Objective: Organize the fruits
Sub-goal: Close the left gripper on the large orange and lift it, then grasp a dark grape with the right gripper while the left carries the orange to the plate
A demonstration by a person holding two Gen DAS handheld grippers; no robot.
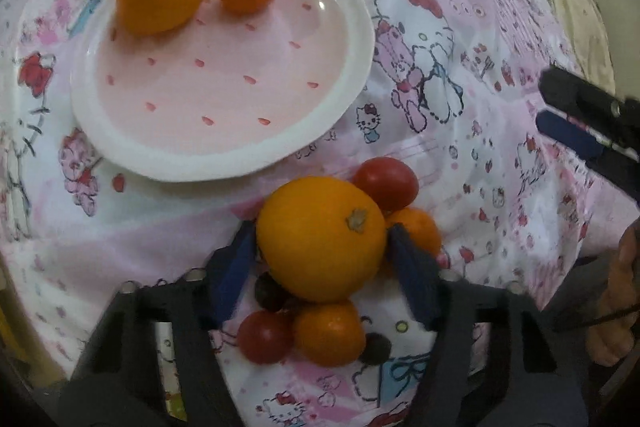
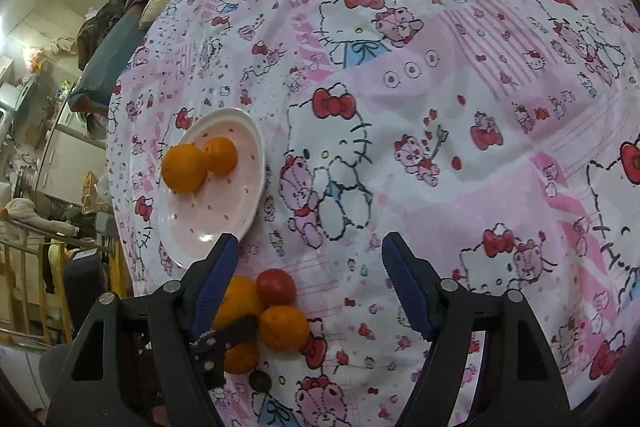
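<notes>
Centrally, a big glossy orange (image 1: pixel 320 237) with dry stem scar, between the half-closed left hand-held gripper (image 1: pixel 320 247) pads.

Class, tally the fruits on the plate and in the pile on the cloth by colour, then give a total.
Orange fruits: 5 (2 on the plate, 3 in the pile)
Red fruits: 2
Dark fruits: 2
Total: 9
</notes>
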